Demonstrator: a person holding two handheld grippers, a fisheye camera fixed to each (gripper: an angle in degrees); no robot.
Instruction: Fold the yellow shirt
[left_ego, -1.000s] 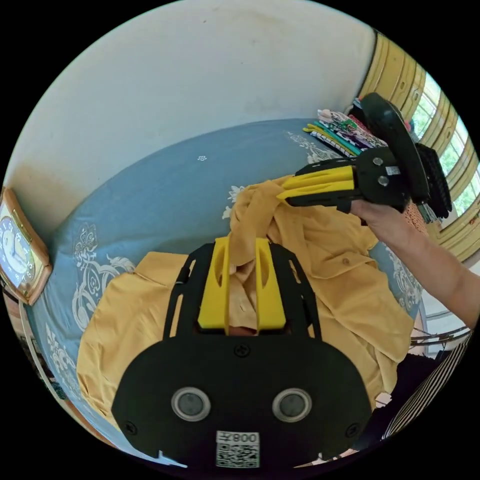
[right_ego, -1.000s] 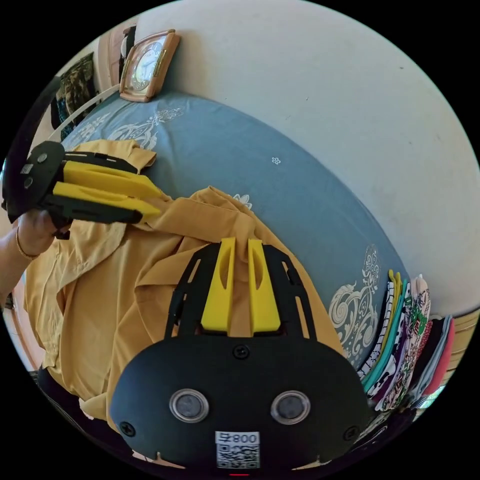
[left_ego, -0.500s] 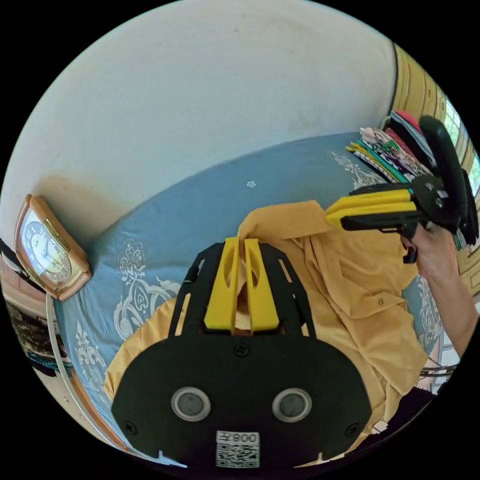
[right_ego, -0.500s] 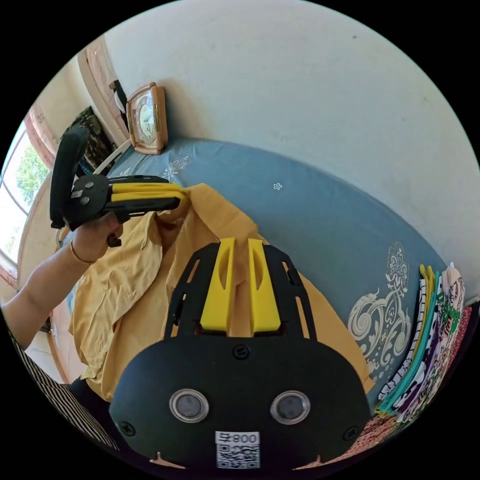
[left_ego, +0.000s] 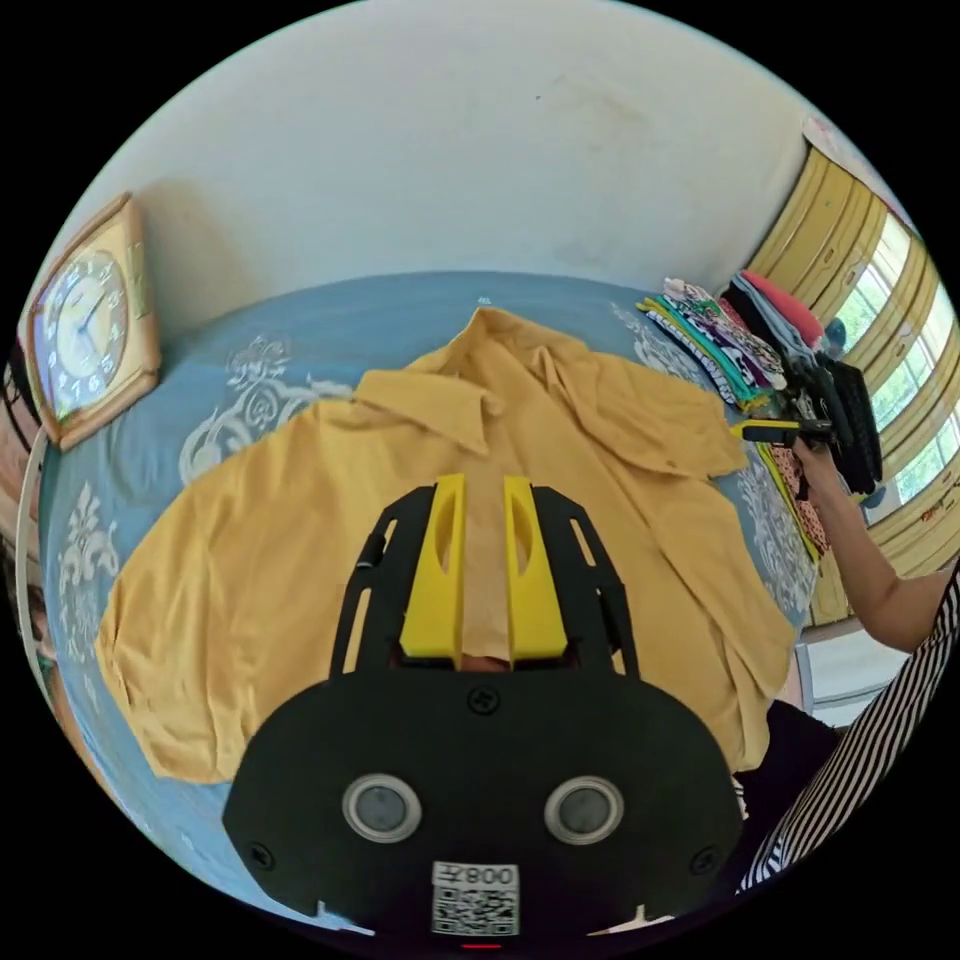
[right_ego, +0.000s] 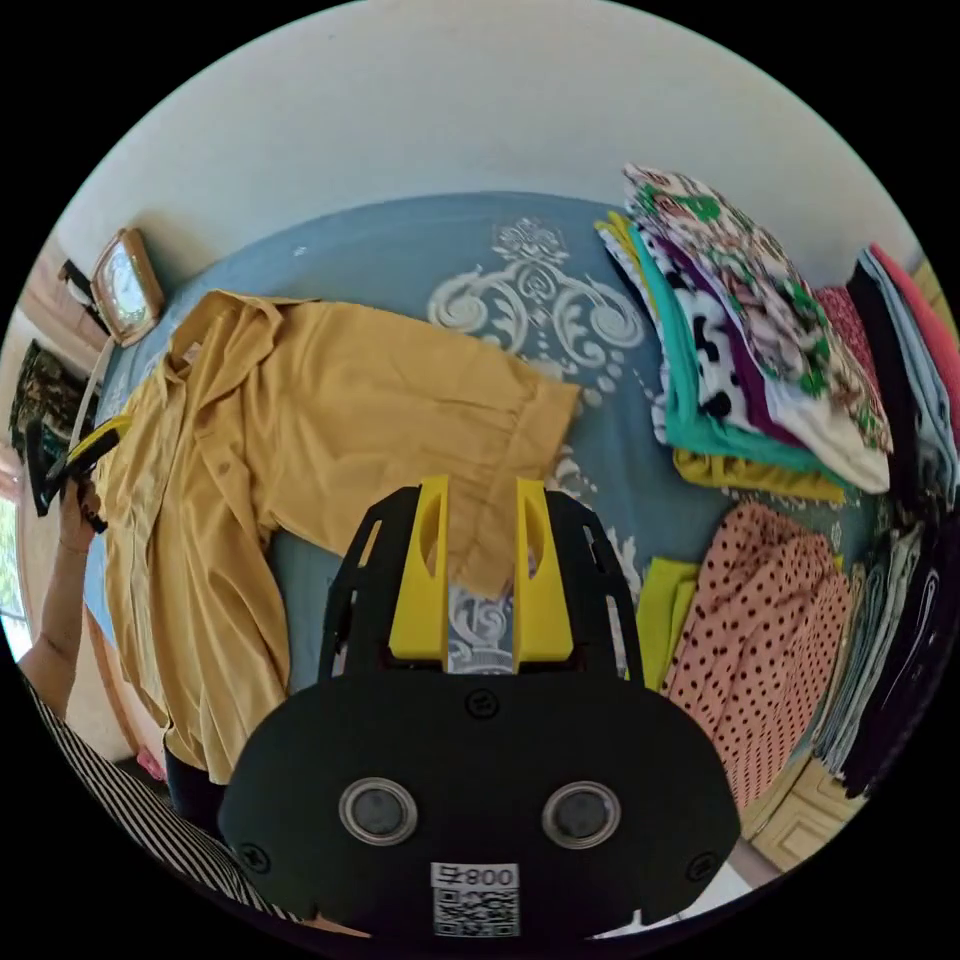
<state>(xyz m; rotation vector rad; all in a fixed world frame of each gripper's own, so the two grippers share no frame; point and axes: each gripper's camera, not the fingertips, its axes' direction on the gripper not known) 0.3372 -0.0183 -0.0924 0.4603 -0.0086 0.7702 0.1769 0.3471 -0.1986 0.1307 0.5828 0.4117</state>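
A blue bedsheet (left_ego: 330, 320) with pale scrollwork lies beyond both pairs of jaws, and a pale wall (left_ego: 420, 150) rises behind it. The yellow shirt (left_ego: 300, 520) is spread nearly flat across the sheet, collar toward the wall; in the left gripper view it lies under and beyond the jaws on every side, and in the right gripper view its body stretches off to the left of the jaws, with a short sleeve (right_ego: 500, 450) reaching just past their tips. To the right of the right gripper's jaws stands a stack of folded clothes (right_ego: 760, 330), with a pink dotted garment (right_ego: 780, 620) nearer the camera. A framed clock (left_ego: 85, 320) leans against the wall, far left of the left gripper's jaws. The left gripper (left_ego: 484, 500) has its jaws slightly parted over the shirt's middle; whether they pinch any cloth I cannot tell. The right gripper (right_ego: 480, 505) stands open, holding nothing, sheet and sleeve hem showing in its gap.
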